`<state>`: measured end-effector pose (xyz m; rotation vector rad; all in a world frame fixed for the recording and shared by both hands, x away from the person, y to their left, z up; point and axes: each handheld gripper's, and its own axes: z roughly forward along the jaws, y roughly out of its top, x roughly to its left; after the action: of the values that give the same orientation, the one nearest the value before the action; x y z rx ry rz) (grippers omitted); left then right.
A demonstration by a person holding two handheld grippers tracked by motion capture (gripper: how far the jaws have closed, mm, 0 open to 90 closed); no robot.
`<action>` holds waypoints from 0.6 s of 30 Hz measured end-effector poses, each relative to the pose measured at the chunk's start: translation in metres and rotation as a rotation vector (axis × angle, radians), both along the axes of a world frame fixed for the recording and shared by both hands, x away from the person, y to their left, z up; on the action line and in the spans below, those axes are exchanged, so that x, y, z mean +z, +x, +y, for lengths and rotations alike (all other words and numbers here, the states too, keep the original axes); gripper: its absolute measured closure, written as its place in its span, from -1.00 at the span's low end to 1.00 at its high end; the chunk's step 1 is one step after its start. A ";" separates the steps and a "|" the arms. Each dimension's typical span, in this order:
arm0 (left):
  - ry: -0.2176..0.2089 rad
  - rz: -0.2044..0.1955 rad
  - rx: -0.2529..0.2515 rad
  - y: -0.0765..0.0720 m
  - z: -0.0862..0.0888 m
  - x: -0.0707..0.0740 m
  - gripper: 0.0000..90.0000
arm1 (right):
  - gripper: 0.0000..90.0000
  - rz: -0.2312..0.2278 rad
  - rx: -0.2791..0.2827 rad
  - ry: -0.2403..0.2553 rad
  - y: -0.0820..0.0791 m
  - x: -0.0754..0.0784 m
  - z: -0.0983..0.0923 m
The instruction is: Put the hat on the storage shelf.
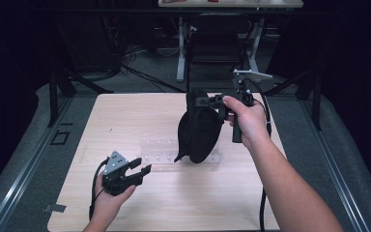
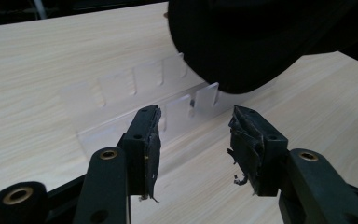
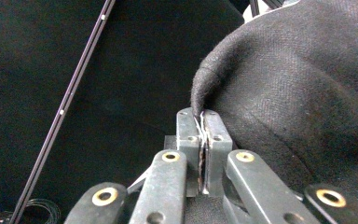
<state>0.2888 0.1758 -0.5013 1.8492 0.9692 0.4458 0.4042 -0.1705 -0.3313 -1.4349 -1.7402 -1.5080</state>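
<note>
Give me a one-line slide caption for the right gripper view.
Right claw shut on the edge of a black fabric cap, holding it up.

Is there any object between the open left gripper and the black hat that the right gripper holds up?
Nothing visible is in the way. The left gripper stands open low over the table, and only the clear plastic rack lies flat beneath the path to the black hat, held by the right gripper.

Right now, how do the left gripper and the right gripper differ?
The left gripper is open with nothing between its jaws; the right gripper is shut on the black fabric cap's edge. The left is low near the pale wooden table; the right is raised, holding the cap up. Both are black and hand-held.
</note>
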 end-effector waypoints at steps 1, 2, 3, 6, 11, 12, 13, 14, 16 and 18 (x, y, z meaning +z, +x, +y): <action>0.004 0.002 -0.006 0.001 -0.004 0.001 0.14 | 0.96 0.000 0.000 0.002 0.000 0.000 0.000; 0.011 -0.002 -0.013 0.002 -0.007 0.003 0.13 | 0.96 -0.001 -0.001 0.001 0.000 0.000 0.000; 0.010 -0.005 -0.016 0.003 -0.010 0.004 0.13 | 0.96 -0.001 0.000 0.001 0.000 0.000 0.000; 0.014 -0.014 -0.028 0.004 -0.019 0.008 0.13 | 0.95 -0.002 0.001 0.002 0.000 0.000 0.001; 0.044 -0.031 -0.054 0.005 -0.034 0.014 0.10 | 0.95 -0.003 0.001 0.004 0.000 0.000 0.003; 0.054 -0.041 -0.063 0.005 -0.038 0.015 0.10 | 0.95 -0.003 0.001 0.005 0.000 0.000 0.003; 0.055 -0.043 -0.069 0.005 -0.041 0.016 0.10 | 0.95 -0.003 0.003 0.005 0.000 0.000 0.003; 0.061 -0.047 -0.075 0.005 -0.045 0.018 0.09 | 0.95 -0.003 0.005 0.005 0.000 0.000 0.004; 0.067 -0.052 -0.080 0.005 -0.049 0.019 0.10 | 0.95 -0.005 0.006 0.004 0.000 0.000 0.004; 0.068 -0.052 -0.092 0.006 -0.054 0.021 0.12 | 0.95 -0.005 0.006 0.003 0.000 0.000 0.005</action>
<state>0.2944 0.1219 -0.4807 1.9254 0.8389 0.4734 0.4038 -0.1660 -0.3314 -1.4243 -1.7428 -1.5117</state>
